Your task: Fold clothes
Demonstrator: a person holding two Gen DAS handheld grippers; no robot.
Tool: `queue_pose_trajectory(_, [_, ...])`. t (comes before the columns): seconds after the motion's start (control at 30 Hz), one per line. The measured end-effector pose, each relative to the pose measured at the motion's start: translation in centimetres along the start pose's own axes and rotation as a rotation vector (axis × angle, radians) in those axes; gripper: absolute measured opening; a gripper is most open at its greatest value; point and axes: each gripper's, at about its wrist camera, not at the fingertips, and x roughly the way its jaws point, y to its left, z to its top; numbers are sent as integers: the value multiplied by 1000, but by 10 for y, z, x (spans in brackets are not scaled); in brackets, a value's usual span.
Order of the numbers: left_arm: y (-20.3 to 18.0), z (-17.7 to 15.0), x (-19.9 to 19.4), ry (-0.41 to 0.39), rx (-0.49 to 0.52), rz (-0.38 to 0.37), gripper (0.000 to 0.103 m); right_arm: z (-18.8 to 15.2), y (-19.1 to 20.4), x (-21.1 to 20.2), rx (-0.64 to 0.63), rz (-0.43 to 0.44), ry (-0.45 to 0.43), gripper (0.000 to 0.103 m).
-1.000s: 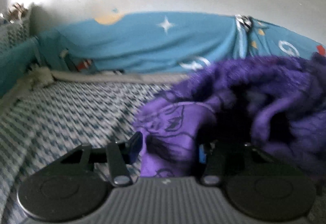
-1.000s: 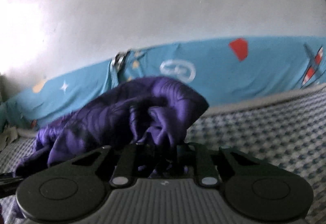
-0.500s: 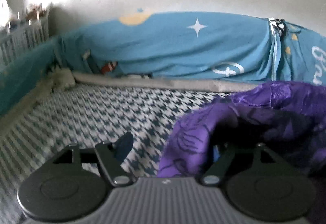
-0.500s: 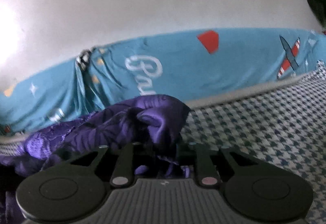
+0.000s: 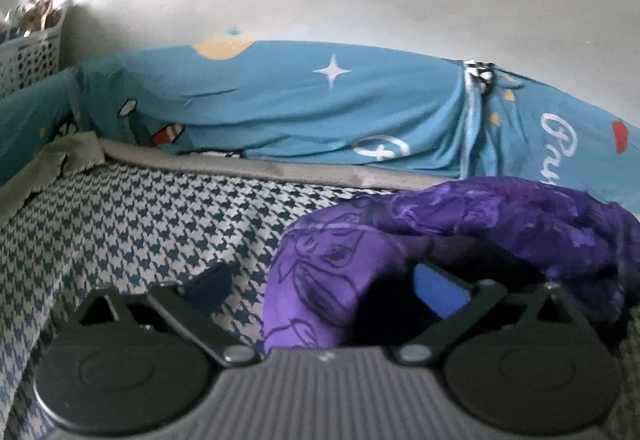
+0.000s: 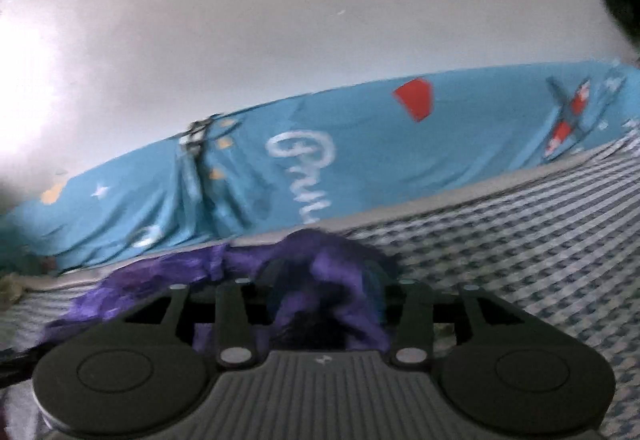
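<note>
A crumpled purple garment (image 5: 500, 215) with a dark line print lies on the houndstooth bed sheet (image 5: 140, 224). My left gripper (image 5: 326, 280) stands wide, its jaws still opening. The cloth's edge drapes loosely over the blue pad of the right finger (image 5: 440, 292), while the left finger (image 5: 212, 280) is bare over the sheet. In the right wrist view the garment (image 6: 160, 276) trails off to the left. My right gripper (image 6: 326, 272) has its jaws opening, and a slack bunch of the cloth sits between the fingers. This view is blurred.
A blue padded bumper (image 5: 300, 111) with stars and lettering lines the far side of the bed under a white wall. A white basket (image 5: 28, 47) stands at the far left, and a grey-green cloth (image 5: 60, 159) lies in the corner. The checked sheet (image 6: 520, 260) runs on to the right.
Both grippers' jaws have spread apart. The purple garment has slipped off the left gripper's left finger and sunk lower onto the bed. Both views have shifted slightly.
</note>
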Motion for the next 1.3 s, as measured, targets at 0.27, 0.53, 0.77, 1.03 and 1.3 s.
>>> queue_pose_trajectory(0.27, [0, -10, -7, 57, 20, -42, 103, -24, 24, 9, -20, 151, 143, 48])
queue_pose_trajectory(0.53, [2, -25, 1, 123, 14, -57, 103, -40, 29, 30, 86, 227, 231, 55])
queue_pose_trajectory(0.77, [-4, -36, 14, 123, 9, -55, 103, -53, 39, 54, 108, 196, 221, 55])
queue_pose_trajectory(1.03, [-9, -37, 22, 97, -22, -84, 64, -48, 50, 57, 32, 134, 138, 9])
queue_pose_trajectory(1.3, [-3, -31, 23, 14, 5, 36, 39, -12, 42, 16, -32, 30, -53, 7])
